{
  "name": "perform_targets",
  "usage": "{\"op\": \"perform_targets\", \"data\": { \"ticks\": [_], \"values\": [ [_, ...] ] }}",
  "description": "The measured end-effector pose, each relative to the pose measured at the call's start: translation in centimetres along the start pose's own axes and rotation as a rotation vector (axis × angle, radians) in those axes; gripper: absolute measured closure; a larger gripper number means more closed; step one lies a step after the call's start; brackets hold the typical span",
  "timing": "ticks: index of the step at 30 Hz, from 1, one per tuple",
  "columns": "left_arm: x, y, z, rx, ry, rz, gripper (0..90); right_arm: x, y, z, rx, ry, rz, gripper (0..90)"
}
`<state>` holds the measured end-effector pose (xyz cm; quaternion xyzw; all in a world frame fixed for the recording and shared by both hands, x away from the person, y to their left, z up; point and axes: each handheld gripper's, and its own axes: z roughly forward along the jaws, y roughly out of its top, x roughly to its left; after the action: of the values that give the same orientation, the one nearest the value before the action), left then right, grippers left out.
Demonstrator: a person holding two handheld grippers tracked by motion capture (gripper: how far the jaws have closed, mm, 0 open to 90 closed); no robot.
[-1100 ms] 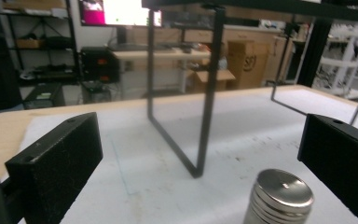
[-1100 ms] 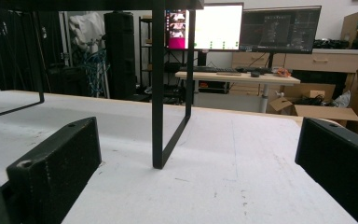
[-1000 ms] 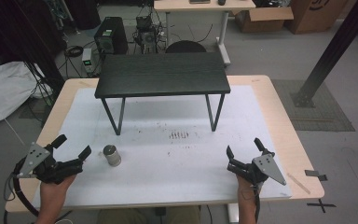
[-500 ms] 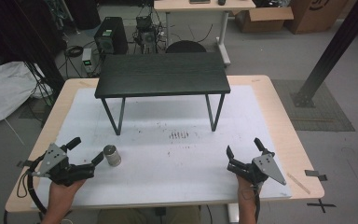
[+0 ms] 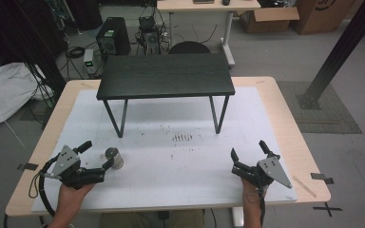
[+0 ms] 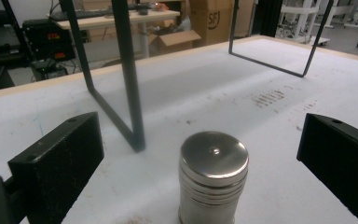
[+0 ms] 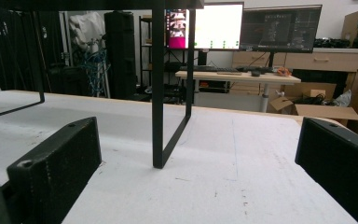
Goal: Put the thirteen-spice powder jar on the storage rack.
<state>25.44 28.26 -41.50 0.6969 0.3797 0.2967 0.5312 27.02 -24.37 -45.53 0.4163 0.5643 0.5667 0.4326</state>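
The left hand-held gripper has advanced toward the can since the earlier frames and now brackets it; its jaws stand apart, one on each side, neither touching. One second ago this hand-held gripper sat farther out, near the left edge of the surface. The can has not moved. The right hand-held gripper is unchanged, jaws apart, resting low at the near right of the surface with nothing between them.

The can is a short upright metal cylinder, silver, with a flat round lid, a small dimple at the lid's centre and ridged bands below the rim. Beyond the can stands a small black table on thin legs.
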Motion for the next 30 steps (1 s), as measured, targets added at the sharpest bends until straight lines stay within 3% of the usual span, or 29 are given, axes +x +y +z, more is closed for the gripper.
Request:
{"op": "perform_targets", "data": {
  "ticks": [13,30],
  "values": [
    [-0.6,-0.8,1.7,0.048,-0.022,0.022,0.7,0.0,0.0,0.0,0.001,0.000,0.000,0.0],
    [-0.5,-2.1,2.8,0.080,-0.043,-0.010,5.4,0.0,0.0,0.0,-0.002,0.000,0.001,0.0]
  ]
}}
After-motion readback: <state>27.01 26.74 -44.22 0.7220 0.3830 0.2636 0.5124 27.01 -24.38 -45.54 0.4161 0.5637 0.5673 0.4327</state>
